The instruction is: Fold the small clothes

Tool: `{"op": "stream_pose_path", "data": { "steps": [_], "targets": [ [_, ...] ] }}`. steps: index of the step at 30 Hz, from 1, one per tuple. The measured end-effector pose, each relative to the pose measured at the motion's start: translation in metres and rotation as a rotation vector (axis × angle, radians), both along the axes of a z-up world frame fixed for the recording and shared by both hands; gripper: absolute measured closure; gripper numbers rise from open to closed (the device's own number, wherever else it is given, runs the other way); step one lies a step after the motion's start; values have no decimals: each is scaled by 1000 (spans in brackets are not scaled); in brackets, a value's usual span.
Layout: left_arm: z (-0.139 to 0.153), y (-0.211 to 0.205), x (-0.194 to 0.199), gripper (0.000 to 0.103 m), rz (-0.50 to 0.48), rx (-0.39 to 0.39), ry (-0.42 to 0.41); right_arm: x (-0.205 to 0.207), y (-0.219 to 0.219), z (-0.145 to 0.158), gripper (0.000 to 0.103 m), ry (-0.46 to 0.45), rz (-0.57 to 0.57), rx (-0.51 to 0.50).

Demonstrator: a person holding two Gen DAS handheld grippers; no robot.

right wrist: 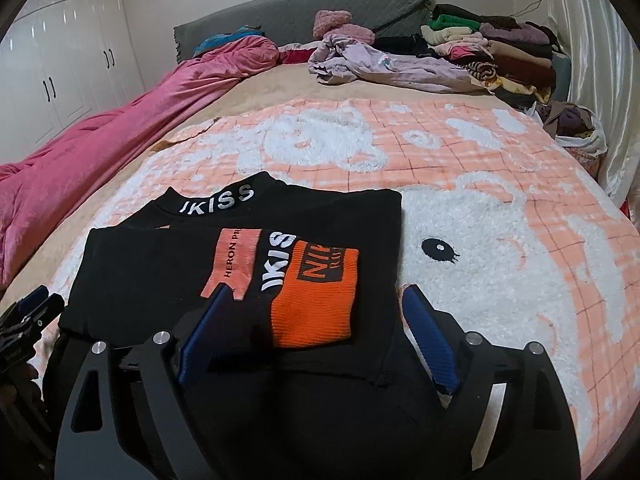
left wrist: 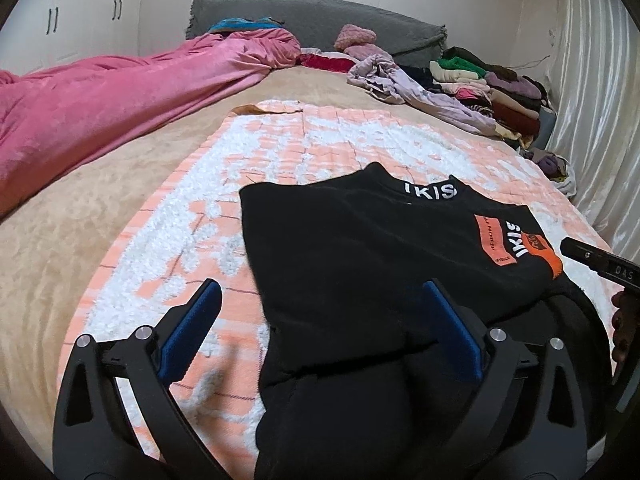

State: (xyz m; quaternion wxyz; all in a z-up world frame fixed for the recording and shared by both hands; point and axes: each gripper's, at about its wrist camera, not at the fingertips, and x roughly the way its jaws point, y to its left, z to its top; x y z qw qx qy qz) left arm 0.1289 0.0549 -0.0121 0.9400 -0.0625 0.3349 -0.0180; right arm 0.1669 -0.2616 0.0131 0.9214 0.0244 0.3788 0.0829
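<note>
The black knit top with the orange ribbed cuff (right wrist: 316,296) lies partly folded on the peach-and-white fleece blanket with a bear face (right wrist: 500,240), near the front edge of the bed, its sleeve already laid across the body so the cuff rests on top. Your right gripper (right wrist: 316,316) hangs just above the cuff with its blue pads spread wide, holding nothing; your left gripper (left wrist: 324,320) is likewise spread, one pad over the blanket and the other over the top's left half, also empty. The next fold looks to be the lower hem brought up towards the collar, so take the near edge at both corners, pinch all the layers together, and lift evenly so the sleeve does not slide off. The collar band reads "IKISS" in white; the sleeve repeats "IKIS", the rest being hidden; a salmon patch reads "HERON PR", cut off by a fold; the orange cuff shows "NI" in a black box, the remainder unreadable. Beyond lie a pink velvet quilt (left wrist: 100,112), a crumpled lilac garment (right wrist: 380,64) and a stack of folded clothes (right wrist: 500,52).
</note>
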Motion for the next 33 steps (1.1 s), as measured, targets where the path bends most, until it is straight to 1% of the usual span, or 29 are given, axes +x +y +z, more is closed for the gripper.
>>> {"op": "stream_pose_path", "data": {
  "steps": [8,13,22,33],
  "targets": [
    [9,4,-9,10,9,1,-2,-11,2,14,17,-24,17,10],
    [19,5,-16,10,13,4,-19,-19,2,23,17,-41,24,15],
    [36,6,-31,10,15,11,-51,-33,0,33,17,-54,36,26],
    [49,1,-50,10,7,32,-77,-54,-1,43,17,-71,56,39]
  ]
}}
